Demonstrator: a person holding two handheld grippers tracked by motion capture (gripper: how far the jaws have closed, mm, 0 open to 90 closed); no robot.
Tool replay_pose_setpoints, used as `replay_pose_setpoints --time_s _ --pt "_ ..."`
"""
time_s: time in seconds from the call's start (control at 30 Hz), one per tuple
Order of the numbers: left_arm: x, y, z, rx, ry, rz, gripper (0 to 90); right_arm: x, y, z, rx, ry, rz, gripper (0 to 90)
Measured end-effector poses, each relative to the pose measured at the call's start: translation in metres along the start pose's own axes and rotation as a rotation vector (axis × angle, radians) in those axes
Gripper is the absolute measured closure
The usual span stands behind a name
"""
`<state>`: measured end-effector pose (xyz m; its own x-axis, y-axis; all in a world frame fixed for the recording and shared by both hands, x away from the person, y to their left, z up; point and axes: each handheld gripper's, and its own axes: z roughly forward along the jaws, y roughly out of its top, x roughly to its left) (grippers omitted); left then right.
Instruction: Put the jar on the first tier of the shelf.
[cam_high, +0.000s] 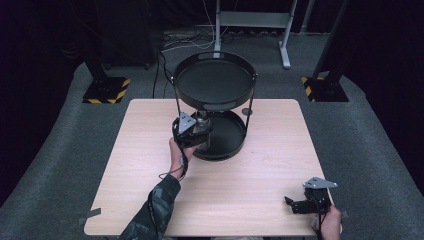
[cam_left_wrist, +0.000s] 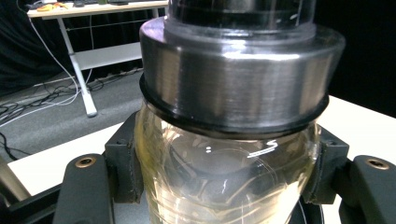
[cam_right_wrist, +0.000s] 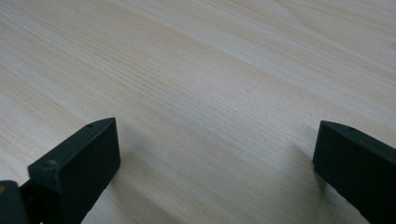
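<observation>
A clear glass jar (cam_left_wrist: 224, 177) with a wide brushed-metal collar (cam_left_wrist: 238, 79) sits between my left gripper's (cam_left_wrist: 224, 172) black pads (cam_left_wrist: 123, 163), and the jaws are shut on its body. In the high view the left gripper (cam_high: 201, 125) holds the jar (cam_high: 201, 118) upright over the left side of the lower tray (cam_high: 235, 145) of a black two-tier stand. I cannot tell whether the jar rests on that tray. My right gripper (cam_high: 291, 204) lies low at the table's near right corner. Its jaws stand wide open over bare wood (cam_right_wrist: 215, 158).
The stand's upper round tray (cam_high: 215, 82) hangs above the jar on thin rods (cam_high: 176, 102). The light wooden table (cam_high: 150, 165) has bare room on the left and at the front. Beyond it are a grey floor, cables and striped stand feet (cam_high: 106, 91).
</observation>
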<state>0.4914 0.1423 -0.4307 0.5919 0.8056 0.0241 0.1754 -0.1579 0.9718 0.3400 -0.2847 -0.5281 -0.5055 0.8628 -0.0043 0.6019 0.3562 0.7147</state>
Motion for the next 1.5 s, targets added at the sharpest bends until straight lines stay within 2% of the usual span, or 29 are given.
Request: replay_pose_setpoints --time_s 0.4,0.7,1.27,1.5 --pt "-0.004 -0.003 0.011 0.003 0.015 0.005 31.0 0.000 0.000 0.000 -0.001 -0.002 -0.002 0.0" --pt "-0.002 -0.007 0.018 -0.006 0.029 -0.014 31.0 0.000 0.000 0.000 -0.001 -0.003 -0.003 0.0" --pt "-0.002 -0.019 0.036 0.017 0.060 -0.015 31.0 0.001 0.000 0.000 -0.003 -0.005 -0.006 0.0" --pt "-0.001 -0.024 0.043 0.021 0.074 -0.039 31.0 0.001 0.000 0.000 -0.003 -0.006 -0.007 0.0"
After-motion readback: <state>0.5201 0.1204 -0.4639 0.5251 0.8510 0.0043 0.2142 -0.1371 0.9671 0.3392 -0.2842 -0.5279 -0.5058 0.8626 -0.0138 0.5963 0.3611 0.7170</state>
